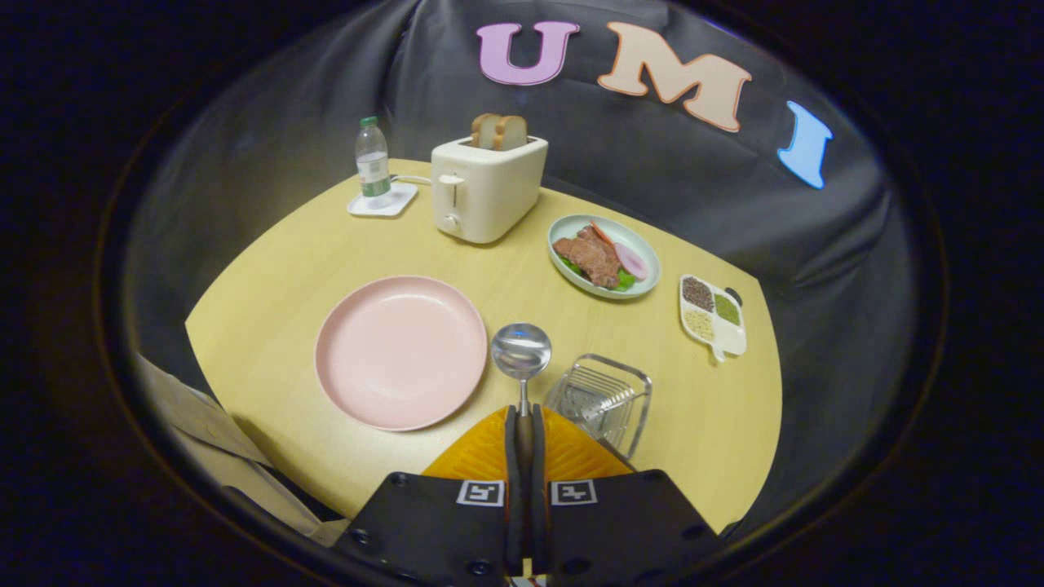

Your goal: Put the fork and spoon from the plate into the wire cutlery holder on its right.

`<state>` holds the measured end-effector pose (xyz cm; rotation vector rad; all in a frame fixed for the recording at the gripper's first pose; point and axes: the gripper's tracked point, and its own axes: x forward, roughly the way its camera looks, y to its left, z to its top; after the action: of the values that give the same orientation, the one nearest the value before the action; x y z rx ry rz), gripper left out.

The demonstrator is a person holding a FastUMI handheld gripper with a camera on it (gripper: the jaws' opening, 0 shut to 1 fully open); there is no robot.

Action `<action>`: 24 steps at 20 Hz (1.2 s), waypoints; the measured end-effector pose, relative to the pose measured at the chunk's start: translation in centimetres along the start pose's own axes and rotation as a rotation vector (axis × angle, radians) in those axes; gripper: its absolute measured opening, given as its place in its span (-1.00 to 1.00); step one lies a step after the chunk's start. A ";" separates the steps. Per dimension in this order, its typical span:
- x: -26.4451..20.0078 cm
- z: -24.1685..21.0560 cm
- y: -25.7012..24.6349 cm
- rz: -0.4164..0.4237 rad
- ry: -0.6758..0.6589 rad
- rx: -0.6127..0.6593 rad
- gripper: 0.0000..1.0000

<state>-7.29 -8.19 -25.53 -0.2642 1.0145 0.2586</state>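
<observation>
Spoon [522, 359] clamped upright in fingers, between pink plate [400, 351] and wire holder [602, 401]

Tool-mounted fisheye looks down across the table [269, 326]

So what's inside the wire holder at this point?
The wire holder shows only its own bars; the tongs cover its near corner. The spoon is clamped in the tongs, above the table.
</observation>
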 end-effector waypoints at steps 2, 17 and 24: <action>-0.2 -0.4 -1.1 -0.011 0.009 -0.002 -0.85; -1.0 -1.5 -6.0 -0.063 0.021 0.017 -0.72; -3.5 1.9 -4.5 -0.059 -0.133 0.059 0.68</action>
<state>-6.02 -12.11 -21.11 -0.2202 0.8801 0.1898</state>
